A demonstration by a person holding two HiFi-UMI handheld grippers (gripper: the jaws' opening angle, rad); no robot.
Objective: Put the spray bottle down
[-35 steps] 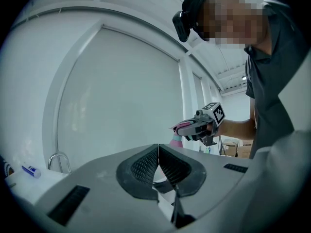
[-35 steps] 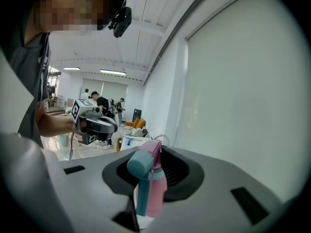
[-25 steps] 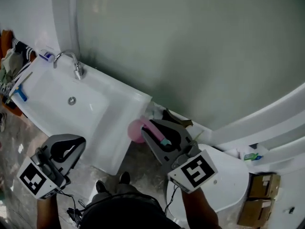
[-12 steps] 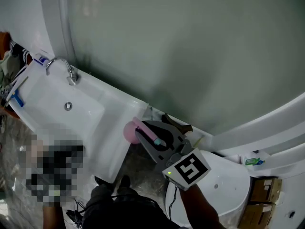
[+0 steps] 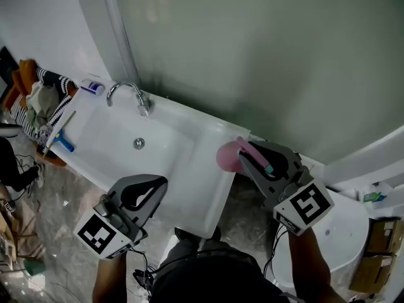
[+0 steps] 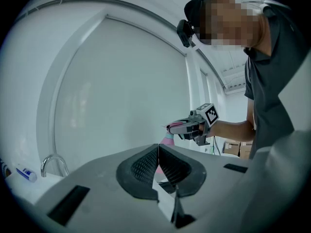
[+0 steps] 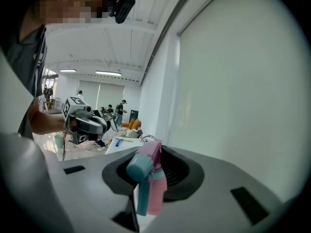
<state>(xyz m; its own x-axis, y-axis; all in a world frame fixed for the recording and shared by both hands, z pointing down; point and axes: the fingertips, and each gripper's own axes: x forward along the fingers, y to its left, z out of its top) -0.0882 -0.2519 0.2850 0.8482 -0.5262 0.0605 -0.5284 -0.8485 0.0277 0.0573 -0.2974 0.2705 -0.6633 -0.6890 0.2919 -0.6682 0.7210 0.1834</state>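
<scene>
Spray bottle (image 7: 155,186) base apparently hidden below right gripper (image 7: 148,173).

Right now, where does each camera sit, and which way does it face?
Head view: on the person's head, looking steeply down at the sink; the left gripper, the right gripper and both forearms show.
Left gripper view: on the left gripper, looking along its shut jaws toward the right gripper holding the pink spray bottle; the person's torso shows.
Right gripper view: on the right gripper, looking past the spray bottle in its jaws toward the left gripper.
Shared: each gripper view shows the opposite gripper.
</scene>
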